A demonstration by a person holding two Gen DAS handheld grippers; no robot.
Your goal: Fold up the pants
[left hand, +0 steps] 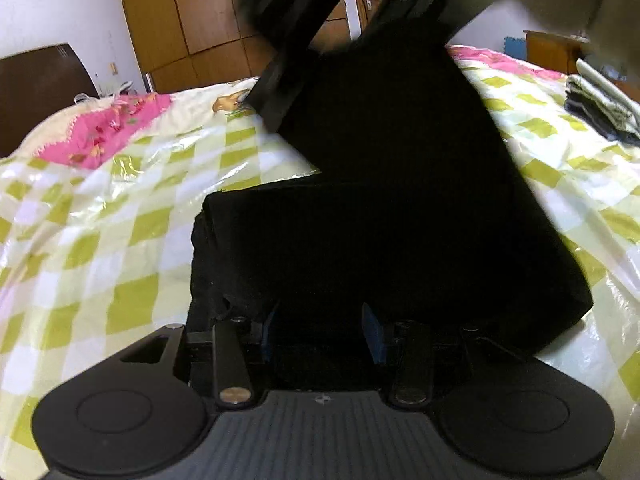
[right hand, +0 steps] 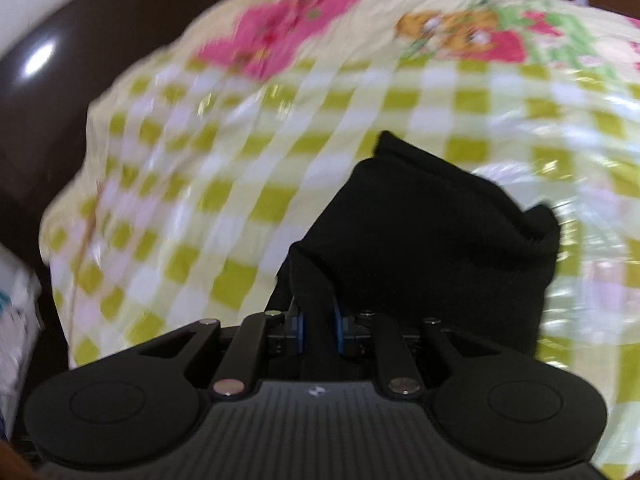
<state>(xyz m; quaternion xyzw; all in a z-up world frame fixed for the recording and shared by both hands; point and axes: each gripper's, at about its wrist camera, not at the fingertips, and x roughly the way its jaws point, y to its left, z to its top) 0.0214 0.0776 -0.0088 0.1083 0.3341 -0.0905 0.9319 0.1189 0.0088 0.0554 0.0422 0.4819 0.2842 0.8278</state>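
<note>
On the bed [left hand: 132, 184], which has a green-and-white checked plastic sheet [right hand: 280, 168] over it and a pink floral blanket [left hand: 132, 112] at the far end, there's one pair of black pants [left hand: 360, 240]. That's the only garment being worked. A small stack of folded clothes [left hand: 604, 104] sits well apart near the right edge of the left camera's view.

Two tools here. The left tool [left hand: 320, 332] has its blue pads spread fairly wide, with black fabric lying between them; I honestly can't tell if it's gripping anything. The right tool [right hand: 318, 328] is closed down tight on a bunched fold of the pants, cloth pinched between both blue pads, and the rest hangs lifted off the bed. From the left camera you can see that right tool up top, blurred, with fabric draping down from it.

One brown headboard [left hand: 40, 88], wooden wardrobes [left hand: 192, 12] behind.
</note>
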